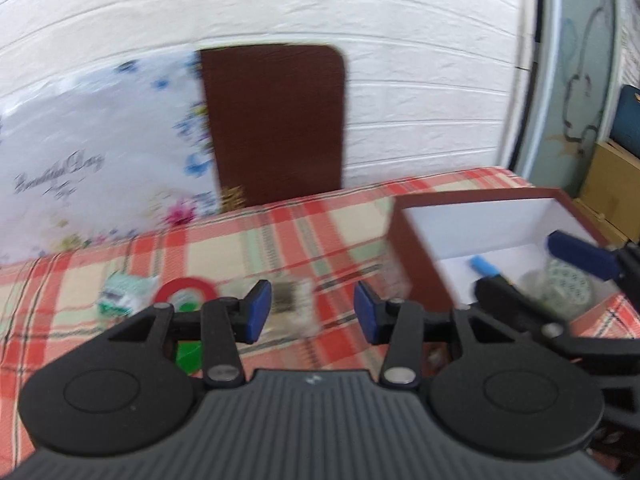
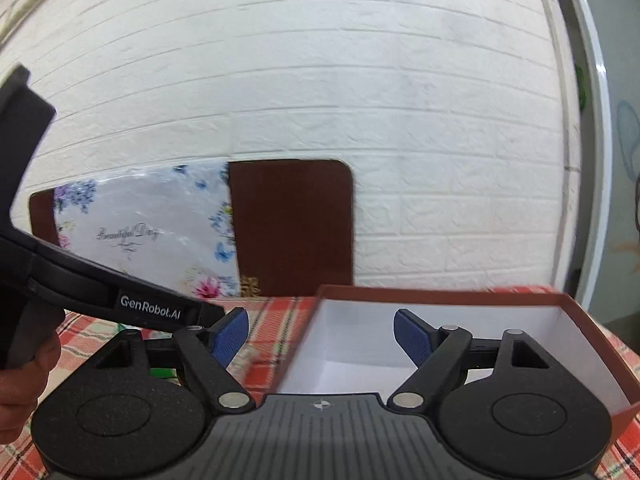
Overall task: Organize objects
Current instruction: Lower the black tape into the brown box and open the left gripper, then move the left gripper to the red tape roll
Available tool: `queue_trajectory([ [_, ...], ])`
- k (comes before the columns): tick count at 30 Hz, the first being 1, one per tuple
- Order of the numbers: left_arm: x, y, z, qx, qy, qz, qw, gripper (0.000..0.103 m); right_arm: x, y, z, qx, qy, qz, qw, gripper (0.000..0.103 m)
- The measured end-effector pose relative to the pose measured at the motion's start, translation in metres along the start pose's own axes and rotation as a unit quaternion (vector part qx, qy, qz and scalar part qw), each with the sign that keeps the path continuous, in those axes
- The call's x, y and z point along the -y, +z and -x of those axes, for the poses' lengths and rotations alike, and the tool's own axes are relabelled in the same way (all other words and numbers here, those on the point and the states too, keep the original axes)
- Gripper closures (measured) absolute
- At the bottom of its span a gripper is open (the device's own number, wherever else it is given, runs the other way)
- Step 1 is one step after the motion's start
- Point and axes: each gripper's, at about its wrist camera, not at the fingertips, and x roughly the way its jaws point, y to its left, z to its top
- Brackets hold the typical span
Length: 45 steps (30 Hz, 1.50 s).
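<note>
Setting: a surface (image 1: 280,240) draped in red-and-cream plaid cloth, set against a white brick-pattern wall (image 1: 400,80).
Left gripper (image 1: 308,312): jaws apart with a clear gap and nothing clamped; a blurred, clear-wrapped item (image 1: 294,306) lies on the cloth in line with the gap, beyond the blue pads (image 1: 258,312).
Loose objects: a red ring (image 1: 188,286) and a green-and-white packet (image 1: 120,298) lie on the plaid left of the left jaws; a green piece (image 1: 188,354) shows under the left finger.
Box (image 1: 416,264): open, red-brown outside and white inside, just right of the left jaws.
Box contents: a light blue piece (image 1: 482,266) and a clear round item (image 1: 568,288) rest on its floor.
Right gripper (image 2: 320,340): jaws spread wide and empty, straddling the box's near left corner, one pad inside the box, the other outside above the cloth.
Backdrop: a dark brown board (image 2: 292,228) and a floral sheet (image 2: 152,232) lean on the wall.
Person: a hand (image 2: 20,376) grips the left tool's handle.
</note>
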Motion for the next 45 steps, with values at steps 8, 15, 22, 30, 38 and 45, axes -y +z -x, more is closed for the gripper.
queue_trajectory([
  [8, -0.108, -0.059, -0.005, -0.044, 0.113, 0.064, 0.9905, 0.053, -0.076, -0.008, -0.013, -0.025, 0.083, 0.049, 0.995, 0.023],
  [15, -0.194, -0.122, -0.015, -0.063, 0.175, 0.141, 0.9725, 0.038, -0.13, -0.04, -0.05, -0.108, 0.135, 0.074, 0.982, 0.026],
  [22, -0.205, -0.145, -0.003, 0.019, 0.159, 0.156, 0.9747, 0.031, -0.15, -0.027, -0.122, -0.128, 0.121, 0.054, 0.983, 0.024],
  [30, -0.213, -0.152, -0.004, 0.036, 0.137, 0.175, 0.9743, 0.027, -0.169, -0.036, -0.205, -0.176, 0.108, 0.059, 0.977, 0.033],
  [38, -0.212, -0.15, -0.003, 0.033, 0.137, 0.171, 0.9751, 0.025, -0.172, -0.041, -0.135, -0.139, 0.123, 0.101, 0.978, 0.032],
  [45, -0.178, -0.131, 0.008, -0.01, 0.056, 0.195, 0.9792, 0.028, -0.152, -0.081, -0.058, -0.178, 0.141, 0.113, 0.967, 0.032],
])
